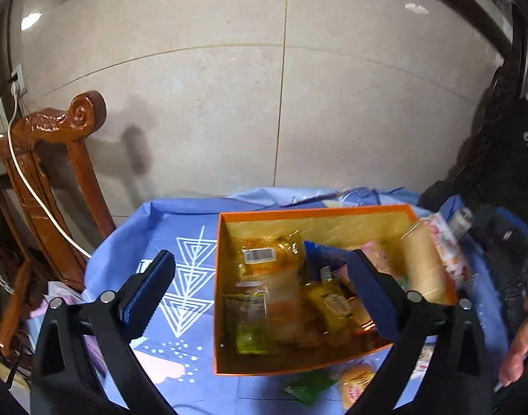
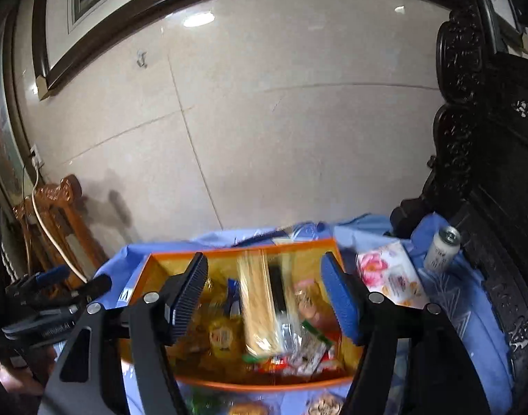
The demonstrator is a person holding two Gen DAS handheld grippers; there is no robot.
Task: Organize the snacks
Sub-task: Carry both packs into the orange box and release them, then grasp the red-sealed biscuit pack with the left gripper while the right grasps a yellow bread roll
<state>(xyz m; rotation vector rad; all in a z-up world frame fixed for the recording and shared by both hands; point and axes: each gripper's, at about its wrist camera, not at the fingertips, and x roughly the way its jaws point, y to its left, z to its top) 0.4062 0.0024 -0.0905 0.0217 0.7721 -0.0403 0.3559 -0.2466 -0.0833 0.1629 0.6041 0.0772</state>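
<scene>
An orange box (image 1: 217,276) (image 2: 298,244) stands on a blue patterned tablecloth (image 1: 181,228) and holds several snack packets. Among them are a yellow packet with a barcode (image 1: 264,256) and a long beige packet (image 1: 424,266) (image 2: 257,304) that leans along the box, blurred. My left gripper (image 1: 260,266) hangs above the box with its jaws wide apart and nothing between them. My right gripper (image 2: 264,263) also hovers over the box; its pads stand clear of the long packet below. A green packet (image 1: 309,389) and a round cake packet (image 1: 355,382) lie on the cloth in front of the box.
A flowered tissue pack (image 2: 388,276) and a white can (image 2: 442,249) sit right of the box. A carved brown chair (image 1: 56,138) with a white cable stands left; dark carved furniture (image 2: 488,173) lines the right. A tiled wall is behind. A person's hand (image 1: 519,346) shows at right.
</scene>
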